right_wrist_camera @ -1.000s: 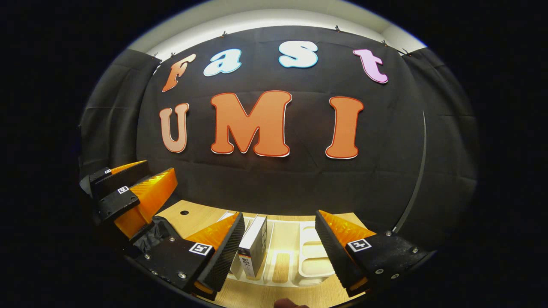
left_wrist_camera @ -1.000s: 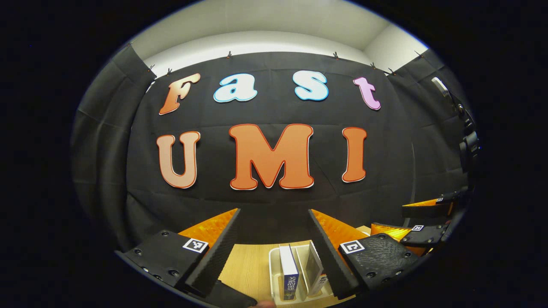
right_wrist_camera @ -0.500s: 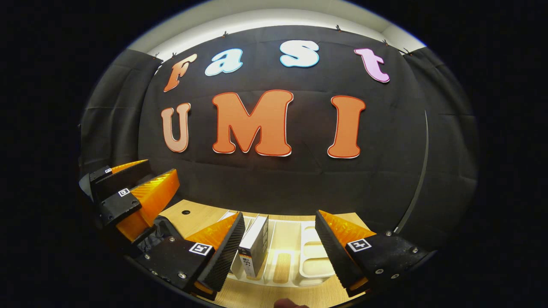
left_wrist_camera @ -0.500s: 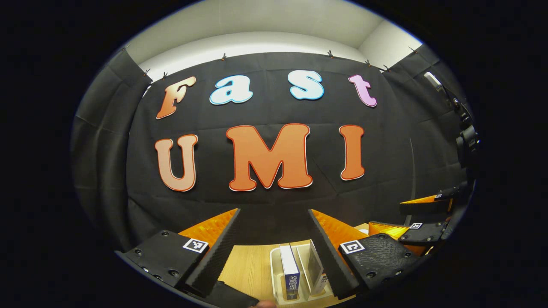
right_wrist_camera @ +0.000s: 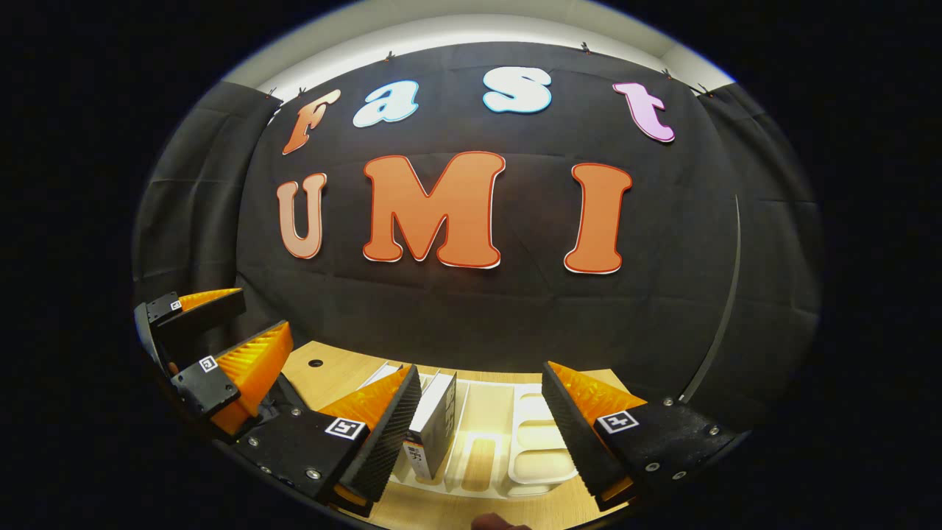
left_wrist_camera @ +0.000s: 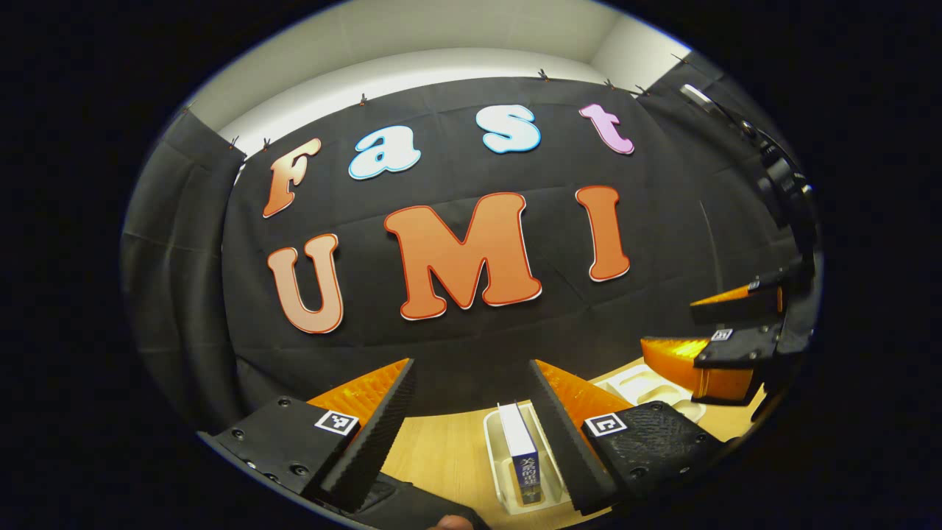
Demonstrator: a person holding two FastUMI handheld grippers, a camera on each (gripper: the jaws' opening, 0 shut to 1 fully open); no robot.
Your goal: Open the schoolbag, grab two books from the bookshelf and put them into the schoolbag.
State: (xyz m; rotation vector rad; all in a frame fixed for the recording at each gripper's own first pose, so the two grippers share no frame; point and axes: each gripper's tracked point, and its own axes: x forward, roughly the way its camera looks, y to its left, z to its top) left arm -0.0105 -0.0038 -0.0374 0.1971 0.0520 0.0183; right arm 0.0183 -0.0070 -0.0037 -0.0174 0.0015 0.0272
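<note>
In the left gripper view my left gripper (left_wrist_camera: 471, 412) stands with its jaws spread wide and nothing between them but air. Low at the left edge, beneath my left finger, lies a dark shape that may be the schoolbag; I cannot tell. Ahead of me the wooden table (left_wrist_camera: 441, 456) carries the white bookshelf (left_wrist_camera: 494, 456), a slotted rack, and in it a book (left_wrist_camera: 519, 450) stands upright with its spine toward me, just inside my right finger but apart from it. Farther right, past that finger, more white slots of the rack show, and above them hangs my right gripper (left_wrist_camera: 725, 335), its fingers parted and empty.

In the right gripper view, my left gripper (right_wrist_camera: 221, 331) hovers at the far left over the table (right_wrist_camera: 331, 368), jaws apart. Moving right, my right gripper (right_wrist_camera: 478, 412) is released, its fingers wide. A book (right_wrist_camera: 434, 423) stands in the bookshelf (right_wrist_camera: 537, 456) just beside my left finger; whether they touch I cannot tell. The slots to the right of it, between my fingers, hold nothing.
</note>
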